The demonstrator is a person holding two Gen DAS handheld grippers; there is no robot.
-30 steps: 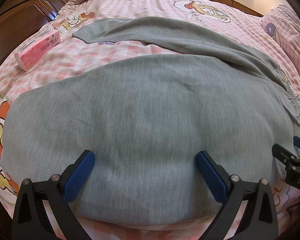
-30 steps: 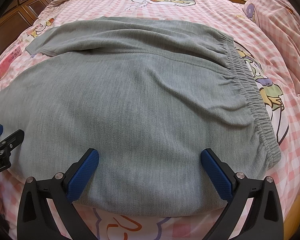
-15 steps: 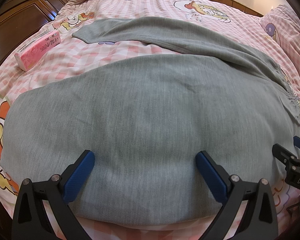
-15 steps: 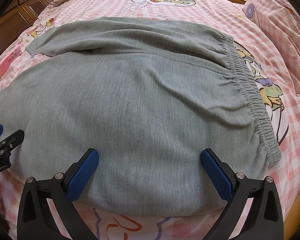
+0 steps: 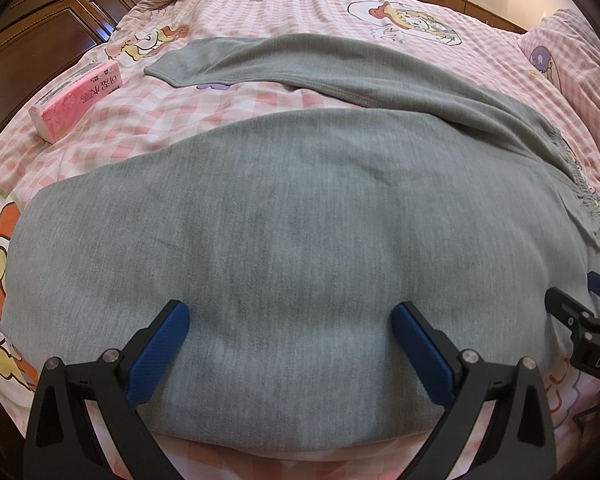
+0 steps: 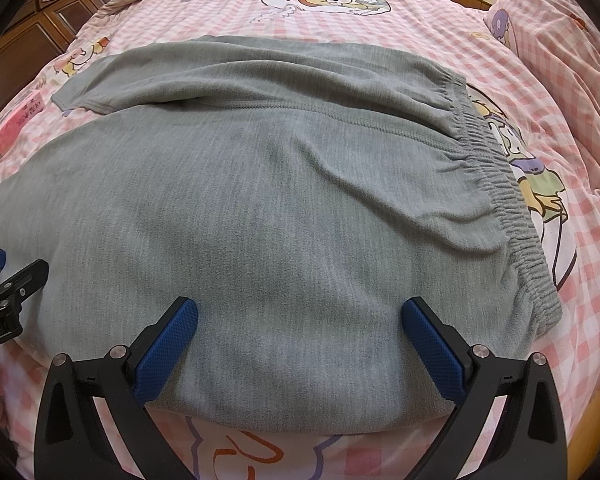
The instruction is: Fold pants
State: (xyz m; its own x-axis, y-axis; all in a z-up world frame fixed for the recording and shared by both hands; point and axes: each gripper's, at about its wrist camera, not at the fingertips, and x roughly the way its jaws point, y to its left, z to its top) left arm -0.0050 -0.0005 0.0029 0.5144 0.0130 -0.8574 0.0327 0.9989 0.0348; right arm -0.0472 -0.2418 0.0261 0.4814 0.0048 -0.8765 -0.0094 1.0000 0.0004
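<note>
Grey knit pants (image 5: pixel 284 216) (image 6: pixel 276 208) lie spread flat on a pink checked bed, legs running left, the gathered elastic waistband (image 6: pixel 512 216) at the right. The near leg is in front; the far leg (image 5: pixel 284 60) angles away, leaving a wedge of bedspread between them. My left gripper (image 5: pixel 290 326) hovers open over the near leg's front edge, its blue pads wide apart with nothing between them. My right gripper (image 6: pixel 300 322) is open too, over the near edge close to the waistband. Each gripper shows at the other view's side edge.
A pink tissue pack (image 5: pixel 76 98) lies on the bedspread (image 5: pixel 228 4) to the left of the leg cuffs. Dark wooden panelling (image 5: pixel 40 32) borders the bed at the left and far side. A checked pillow (image 6: pixel 560 40) is at the right.
</note>
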